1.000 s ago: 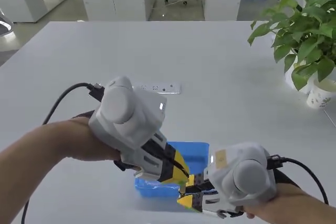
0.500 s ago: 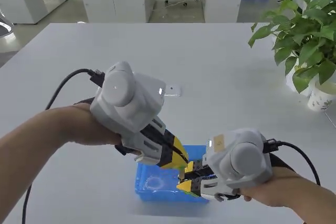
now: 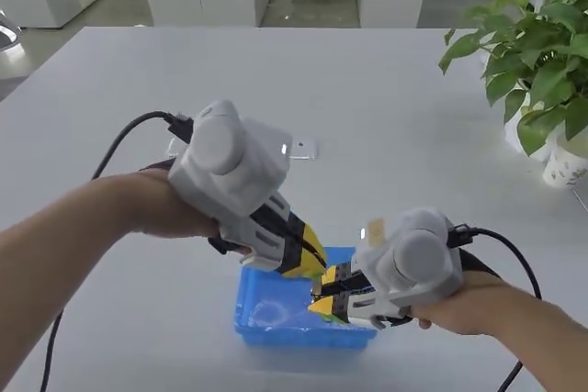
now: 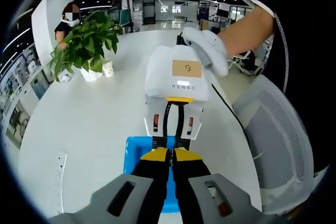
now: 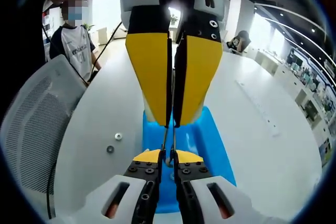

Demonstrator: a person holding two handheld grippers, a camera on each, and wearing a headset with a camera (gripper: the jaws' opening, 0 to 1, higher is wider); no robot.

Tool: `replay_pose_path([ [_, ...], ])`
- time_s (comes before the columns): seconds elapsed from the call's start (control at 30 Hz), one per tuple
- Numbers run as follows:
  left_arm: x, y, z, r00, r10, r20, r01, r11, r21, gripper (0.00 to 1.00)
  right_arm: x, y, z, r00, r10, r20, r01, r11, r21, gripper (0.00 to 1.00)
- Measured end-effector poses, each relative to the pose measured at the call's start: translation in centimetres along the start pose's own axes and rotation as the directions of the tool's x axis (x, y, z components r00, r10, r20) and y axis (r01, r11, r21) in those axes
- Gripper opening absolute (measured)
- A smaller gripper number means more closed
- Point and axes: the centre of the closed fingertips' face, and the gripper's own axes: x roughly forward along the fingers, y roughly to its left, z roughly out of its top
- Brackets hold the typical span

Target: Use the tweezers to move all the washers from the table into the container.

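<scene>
Our left gripper point(image 3: 310, 265) has its yellow jaws shut tight on the thin metal tweezers point(image 5: 167, 137), over the blue plastic container point(image 3: 266, 330). Our right gripper point(image 3: 319, 305) faces it with its jaws closed too, right at the tweezers' tips. Two small round metal washers point(image 5: 118, 136) lie on the white table point(image 3: 395, 117) beside the container.

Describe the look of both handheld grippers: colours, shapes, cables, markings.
The left gripper and right gripper share one build: a rounded pale grey housing, a black middle section and yellow fingers. A black left cable and a black right cable leave their backs. The right housing carries a tan sticker above small grey lettering. The forearms are bare, without sleeves.
</scene>
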Motion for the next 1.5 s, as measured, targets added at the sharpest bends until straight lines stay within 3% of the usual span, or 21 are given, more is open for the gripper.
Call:
replay_pose_path([
  [0.53, 1.5, 0.9, -1.9, 1.0, -0.007, 0.0, 0.007, 0.999, -0.035, 0.05, 1.7, -0.3, -2.0, 0.9985, 0.039, -0.037, -0.039, 0.999, 0.021, 0.1],
  [1.0, 2.3, 1.2, -2.8, 0.9998, -0.018, 0.002, 0.018, 0.999, -0.049, 0.05, 2.4, -0.3, -2.8, 0.9969, 0.059, -0.051, -0.057, 0.998, 0.039, 0.11],
  [1.5, 2.5, 1.3, -3.0, 0.9998, -0.02, -0.004, 0.019, 0.999, -0.046, 0.05, 2.5, -0.3, -3.1, 0.9964, 0.062, -0.059, -0.059, 0.997, 0.039, 0.11],
])
